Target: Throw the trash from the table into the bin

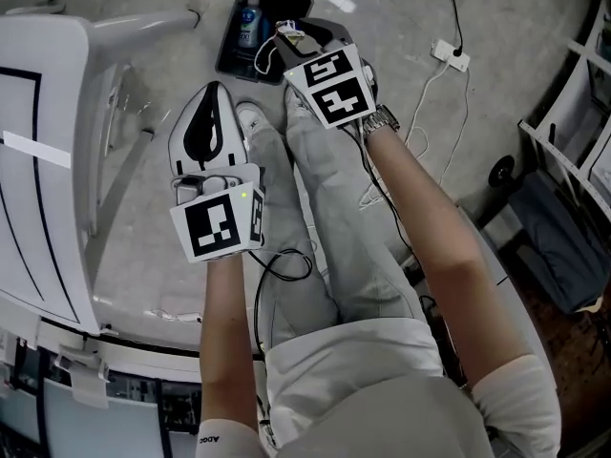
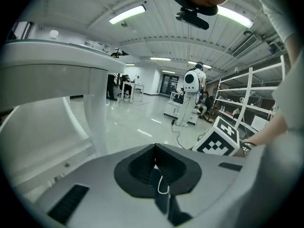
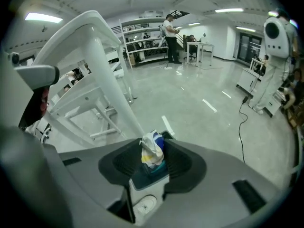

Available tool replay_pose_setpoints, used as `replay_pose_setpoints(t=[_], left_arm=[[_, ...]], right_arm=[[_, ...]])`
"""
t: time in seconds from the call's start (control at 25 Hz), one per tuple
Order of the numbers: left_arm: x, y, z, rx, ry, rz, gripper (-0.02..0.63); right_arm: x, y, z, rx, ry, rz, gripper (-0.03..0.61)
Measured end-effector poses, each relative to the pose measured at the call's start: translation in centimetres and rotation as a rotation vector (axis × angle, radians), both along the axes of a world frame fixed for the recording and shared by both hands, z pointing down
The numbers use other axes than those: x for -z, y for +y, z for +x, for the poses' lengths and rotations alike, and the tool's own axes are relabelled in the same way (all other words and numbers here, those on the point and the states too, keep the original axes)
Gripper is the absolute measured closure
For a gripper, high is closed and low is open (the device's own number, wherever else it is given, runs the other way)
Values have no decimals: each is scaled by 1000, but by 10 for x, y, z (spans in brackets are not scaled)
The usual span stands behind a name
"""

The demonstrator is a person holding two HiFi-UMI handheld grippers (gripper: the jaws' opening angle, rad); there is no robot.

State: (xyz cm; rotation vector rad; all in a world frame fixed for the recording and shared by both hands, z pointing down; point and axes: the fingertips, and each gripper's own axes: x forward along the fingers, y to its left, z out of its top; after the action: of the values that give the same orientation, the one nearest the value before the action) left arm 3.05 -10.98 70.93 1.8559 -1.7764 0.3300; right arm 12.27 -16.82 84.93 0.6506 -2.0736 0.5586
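There it is: the crumpled wrapper, white with yellow and blue, pinched between the jaws of the right gripper, which stand partway closed with the pads pressing on it. It hangs above the black bin on the floor. From the head view it looks closer to the bin's near edge than to its centre, though that angle makes it hard to judge. A blue bottle lies in the bin. One white shoe shows just below the right gripper's jaws.

Over to the left gripper: jaws brought together with nothing between them (only a thin white cable loop shows at the tips). It points down beside the person's left leg, well apart from the bin. The white table stands at the left of the head view, and a power strip with its cables lies on the floor far to the right.
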Motion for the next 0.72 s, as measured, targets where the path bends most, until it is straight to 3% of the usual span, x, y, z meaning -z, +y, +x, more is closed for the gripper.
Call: replay_pose_setpoints(t=[0.12, 0.28, 0.44, 0.48, 0.6, 0.72], left_arm=[[-3, 9, 5, -7, 7, -7, 609], [2, 8, 9, -13, 8, 5, 609], [9, 5, 3, 15, 5, 23, 609], [11, 6, 2, 21, 4, 28, 609], [22, 5, 3, 20, -4, 47, 609], [38, 1, 3, 15, -19, 76, 609]], right_arm=[[-1, 5, 1, -13, -4, -14, 440], [4, 6, 3, 0, -6, -3, 378], [12, 2, 4, -6, -13, 17, 379], [16, 1, 5, -11, -20, 26, 399], [35, -4, 10, -26, -35, 85, 567], [64, -10, 10, -42, -77, 135, 569]])
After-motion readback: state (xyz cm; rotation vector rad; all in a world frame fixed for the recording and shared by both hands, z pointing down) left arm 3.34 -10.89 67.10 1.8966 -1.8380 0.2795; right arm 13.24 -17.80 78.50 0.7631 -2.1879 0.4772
